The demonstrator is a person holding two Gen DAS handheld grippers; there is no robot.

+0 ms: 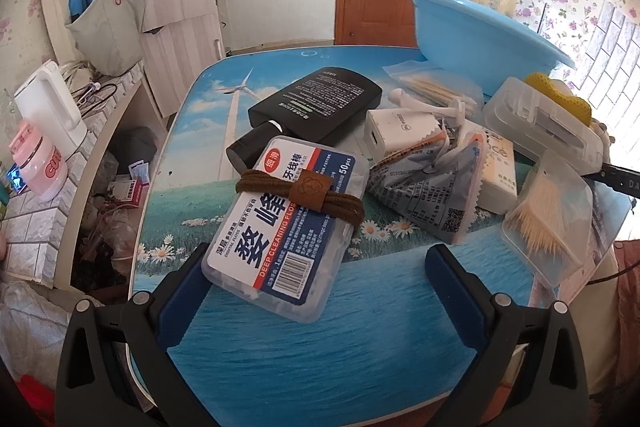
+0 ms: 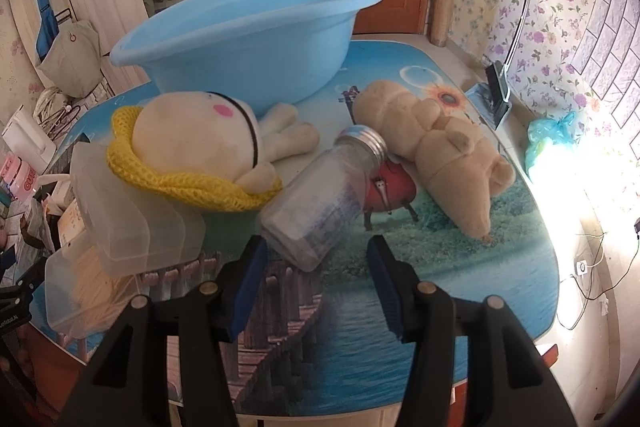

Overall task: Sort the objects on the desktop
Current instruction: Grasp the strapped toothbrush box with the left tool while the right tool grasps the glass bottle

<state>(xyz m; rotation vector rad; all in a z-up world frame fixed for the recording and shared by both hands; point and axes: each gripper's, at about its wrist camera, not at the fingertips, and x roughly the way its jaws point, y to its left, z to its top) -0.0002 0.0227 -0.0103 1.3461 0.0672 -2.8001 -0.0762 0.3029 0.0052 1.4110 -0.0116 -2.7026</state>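
In the left wrist view a clear dental floss box (image 1: 284,227) with a brown hair tie (image 1: 300,193) around it lies tilted on the table. Its near corner rests against the left finger of my left gripper (image 1: 320,259), whose jaws stand wide open. In the right wrist view a glass bottle (image 2: 324,195) with a metal cap lies on its side. The bottle's base sits between the fingertips of my right gripper (image 2: 316,251). It lies close to the left pad, and a gap shows at the right pad. A light blue basin (image 2: 248,39) stands at the back.
A black flat bottle (image 1: 320,103), a white charger (image 1: 384,135), foil packets (image 1: 424,187) and a clear toothpick box (image 1: 548,215) crowd the table's middle. A plush in yellow knit (image 2: 192,151), a tan plush (image 2: 444,147) and clear plastic boxes (image 2: 128,219) surround the bottle.
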